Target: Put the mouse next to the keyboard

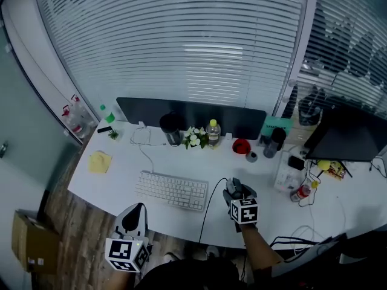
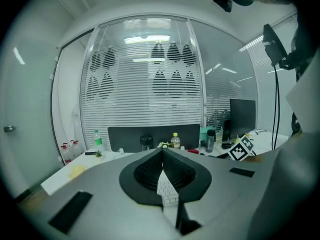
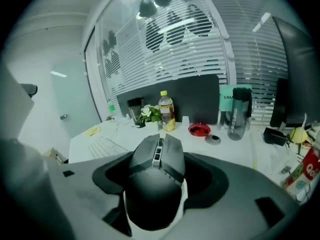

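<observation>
- While the right gripper [image 1: 237, 193] clamps the mouse [image 3: 157, 169] at the keyboard's [image 1: 172, 190] three o'clock, a thin black cable [image 1: 208, 213] trails toward six o'clock. If it snags, it could tug the mouse askew on release.
- Smooth, domed black plastic gives the pads little bite, so a slip seems possible.
- The keyboard is flat, white and ribbed with keys. The desk [image 1: 115, 174] is glossy white with a curved edge.
- At the keyboard's seven o'clock, the left gripper [image 2: 162, 171] has its jaws closed on nothing.

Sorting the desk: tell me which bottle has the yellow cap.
The clear bottle right beside the white flowers, before the middle monitor. The far-left bottle is green-capped; the flask to the right is dark.
</observation>
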`<action>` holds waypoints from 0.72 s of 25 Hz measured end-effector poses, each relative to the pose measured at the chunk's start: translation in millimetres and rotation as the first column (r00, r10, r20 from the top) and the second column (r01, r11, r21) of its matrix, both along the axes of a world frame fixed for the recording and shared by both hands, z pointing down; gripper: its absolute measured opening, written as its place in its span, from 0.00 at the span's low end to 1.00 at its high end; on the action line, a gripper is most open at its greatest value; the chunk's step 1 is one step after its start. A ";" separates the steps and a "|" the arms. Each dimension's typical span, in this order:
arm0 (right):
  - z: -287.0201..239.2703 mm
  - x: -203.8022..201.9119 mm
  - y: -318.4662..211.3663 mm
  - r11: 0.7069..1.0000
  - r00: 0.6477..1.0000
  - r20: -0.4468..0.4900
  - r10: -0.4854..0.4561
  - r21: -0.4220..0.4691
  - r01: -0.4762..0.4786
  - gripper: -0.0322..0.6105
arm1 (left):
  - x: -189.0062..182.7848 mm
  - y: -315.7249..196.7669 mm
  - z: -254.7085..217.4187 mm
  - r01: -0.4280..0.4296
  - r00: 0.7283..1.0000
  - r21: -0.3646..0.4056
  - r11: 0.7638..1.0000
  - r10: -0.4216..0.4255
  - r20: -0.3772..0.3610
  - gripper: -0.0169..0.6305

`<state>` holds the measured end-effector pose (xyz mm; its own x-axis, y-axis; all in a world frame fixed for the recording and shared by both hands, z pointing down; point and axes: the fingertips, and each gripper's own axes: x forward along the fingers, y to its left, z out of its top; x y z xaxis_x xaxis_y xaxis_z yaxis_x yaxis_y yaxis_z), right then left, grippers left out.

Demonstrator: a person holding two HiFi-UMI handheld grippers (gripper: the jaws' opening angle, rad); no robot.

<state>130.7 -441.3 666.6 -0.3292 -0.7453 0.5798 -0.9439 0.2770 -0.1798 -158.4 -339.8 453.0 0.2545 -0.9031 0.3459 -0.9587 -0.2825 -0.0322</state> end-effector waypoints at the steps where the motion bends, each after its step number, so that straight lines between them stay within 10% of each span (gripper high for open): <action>1: 7.6 1.7 0.9 1.000 1.000 -0.002 0.002 -0.013 -0.002 0.52 | 0.7 1.8 2.5 0.003 1.000 -0.008 1.000 -0.003 0.003 0.07; 18: 87.6 11.2 7.8 0.987 0.998 -0.055 0.030 -0.153 -0.038 0.52 | -15.1 15.4 16.0 0.105 0.994 -0.044 0.994 -0.104 0.015 0.07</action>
<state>141.9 -433.5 754.2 -0.2719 -0.6558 0.7043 -0.9614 0.2178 -0.1684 -173.4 -324.4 469.0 0.1549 -0.9079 0.3895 -0.9827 -0.1823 -0.0340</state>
